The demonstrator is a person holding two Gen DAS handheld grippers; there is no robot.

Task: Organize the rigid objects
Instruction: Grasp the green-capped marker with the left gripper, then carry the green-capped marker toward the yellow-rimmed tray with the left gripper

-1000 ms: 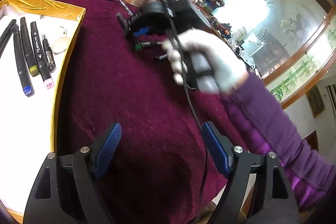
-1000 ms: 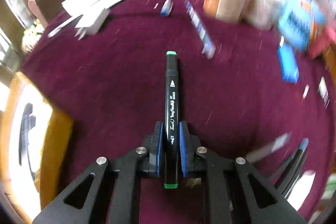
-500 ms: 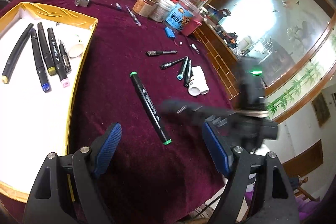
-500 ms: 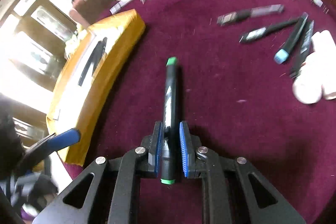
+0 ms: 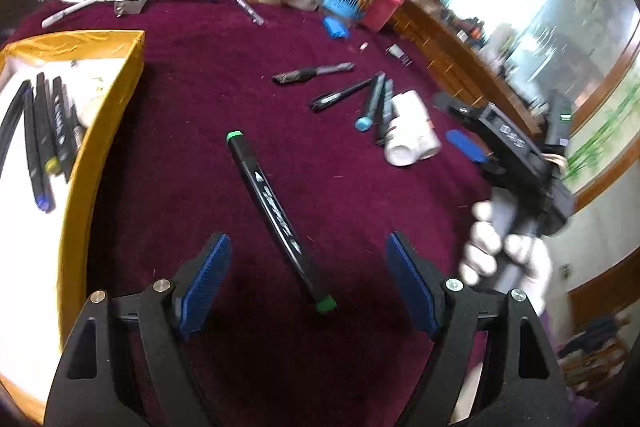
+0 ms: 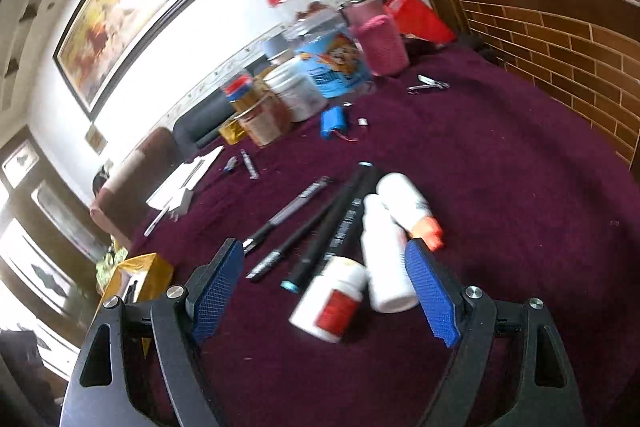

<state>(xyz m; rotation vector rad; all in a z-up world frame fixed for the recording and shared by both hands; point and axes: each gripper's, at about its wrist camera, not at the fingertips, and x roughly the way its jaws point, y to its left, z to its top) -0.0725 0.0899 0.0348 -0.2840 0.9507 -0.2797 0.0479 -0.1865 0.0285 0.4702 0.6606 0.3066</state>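
We record: left gripper (image 5: 308, 281) jaws spread, empty, above black green-capped marker (image 5: 279, 217) lying on maroon cloth (image 5: 200, 99); right gripper (image 6: 324, 291) jaws spread, empty, over white plastic bottles (image 6: 384, 251).

text: "045" | on: right gripper (image 5: 466, 143) body | other labels blurred

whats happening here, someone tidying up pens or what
A person is sorting markers into a gold-edged tray, one hand-held gripper per hand. The left hand-held gripper is open over a green-capped black marker lying loose on the maroon cloth. The right hand-held gripper is open too, facing the white bottles and remaining pens.
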